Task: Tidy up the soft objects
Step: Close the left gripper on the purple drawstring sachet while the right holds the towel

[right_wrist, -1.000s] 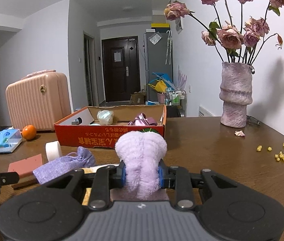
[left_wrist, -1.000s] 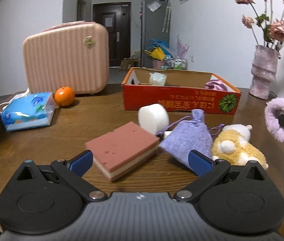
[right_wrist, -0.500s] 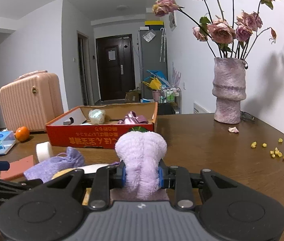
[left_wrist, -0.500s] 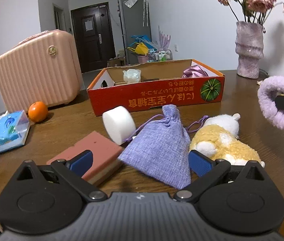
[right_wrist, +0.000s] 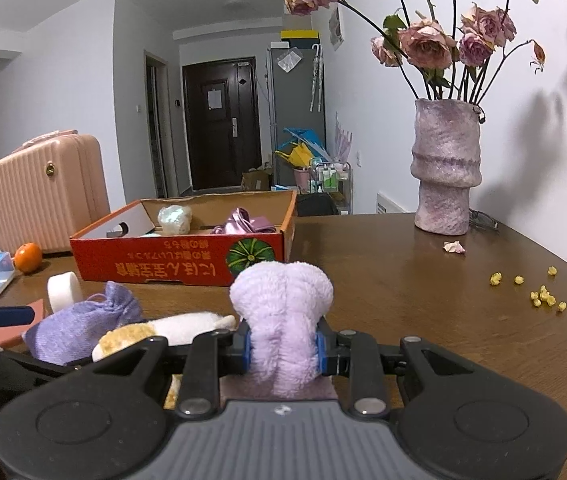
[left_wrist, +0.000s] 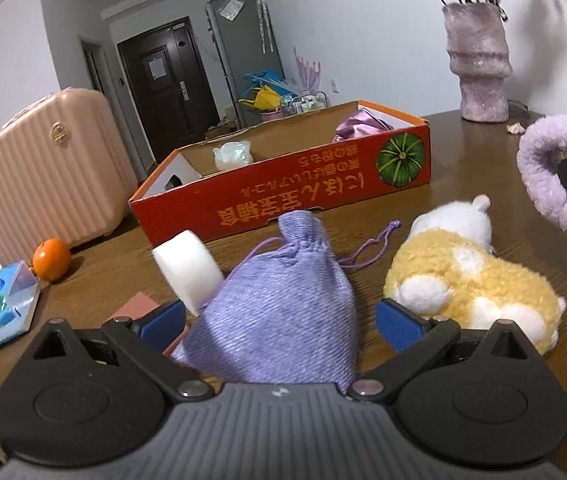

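Ahead of both grippers we see the red cardboard box (left_wrist: 283, 196) on the counter (right_wrist: 423, 300). Between the wide-apart pads of our left gripper (left_wrist: 279, 320) lies the purple drawstring pouch (left_wrist: 283, 304), seemingly untouched; the yellow plush toy (left_wrist: 467, 280) sits just right. Our right gripper (right_wrist: 283, 350) is clamped on the lilac fuzzy scrunchie (right_wrist: 283, 312).

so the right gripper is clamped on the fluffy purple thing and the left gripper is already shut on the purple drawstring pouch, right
Not quite. The right gripper is clamped on the fluffy purple thing, but the left gripper is open: in the left wrist view its blue pads stand either side of the purple drawstring pouch without pressing it.
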Tool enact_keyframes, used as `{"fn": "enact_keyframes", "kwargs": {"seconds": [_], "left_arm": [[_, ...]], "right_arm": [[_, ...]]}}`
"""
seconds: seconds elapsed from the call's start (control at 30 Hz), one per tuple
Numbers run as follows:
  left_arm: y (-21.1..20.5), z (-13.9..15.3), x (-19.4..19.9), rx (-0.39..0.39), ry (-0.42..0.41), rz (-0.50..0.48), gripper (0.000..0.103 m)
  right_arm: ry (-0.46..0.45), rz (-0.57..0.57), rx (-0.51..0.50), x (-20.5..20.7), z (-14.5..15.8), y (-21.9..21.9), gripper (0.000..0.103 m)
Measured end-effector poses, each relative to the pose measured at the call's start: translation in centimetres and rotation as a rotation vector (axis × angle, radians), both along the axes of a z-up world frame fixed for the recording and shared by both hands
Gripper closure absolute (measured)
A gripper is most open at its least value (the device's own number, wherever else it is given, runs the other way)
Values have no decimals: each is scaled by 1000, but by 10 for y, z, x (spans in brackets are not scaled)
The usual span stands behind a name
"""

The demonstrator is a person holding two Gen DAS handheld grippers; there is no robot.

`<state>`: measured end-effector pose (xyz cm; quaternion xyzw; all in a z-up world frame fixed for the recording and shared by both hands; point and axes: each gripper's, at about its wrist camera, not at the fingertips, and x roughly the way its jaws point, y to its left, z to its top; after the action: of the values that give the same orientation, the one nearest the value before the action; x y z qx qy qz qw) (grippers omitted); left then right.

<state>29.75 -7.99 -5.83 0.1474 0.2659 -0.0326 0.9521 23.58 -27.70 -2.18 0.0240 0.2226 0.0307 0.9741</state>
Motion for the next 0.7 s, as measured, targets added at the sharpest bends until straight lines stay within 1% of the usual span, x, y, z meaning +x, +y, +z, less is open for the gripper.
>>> {"fn": "enact_keyframes", "kwargs": {"seconds": [0.07, 0.1, 0.13, 0.17, 0.23, 0.27, 0.33, 0.37, 0.43, 0.53, 0.7], "left_arm": [[-3, -3, 2, 13, 4, -1, 0], [-3, -4, 2, 14, 5, -4, 3], [-3, -5, 3, 12, 6, -7, 9], [-2, -5, 3, 7, 10, -10, 12], [-2, -7, 4, -2, 25, -15, 26], [-1, -8, 6, -4, 36, -17, 30], [-2, -10, 7, -3, 48, -17, 40], [-1, -10, 6, -9, 44, -15, 42], [2, -8, 5, -27, 37, -15, 49], [4, -6, 2, -41, 29, -15, 54], [6, -4, -6, -60, 22, -12, 55]], "right_arm": [[3, -4, 1, 1, -1, -2, 76], [4, -4, 2, 1, -1, -3, 76], [6, -2, 2, 2, -1, -3, 76], [7, 0, 2, 2, -1, -2, 76], [8, 3, 0, 2, -2, -2, 76], [7, 5, -1, 2, -2, -1, 76], [5, 6, -2, 1, -1, -1, 76], [3, 7, -1, 1, -1, -1, 76], [-1, 10, 0, 0, 0, 0, 76], [-3, 19, 1, -1, 0, 0, 76], [-8, 31, 0, -3, 1, 2, 76]]}}
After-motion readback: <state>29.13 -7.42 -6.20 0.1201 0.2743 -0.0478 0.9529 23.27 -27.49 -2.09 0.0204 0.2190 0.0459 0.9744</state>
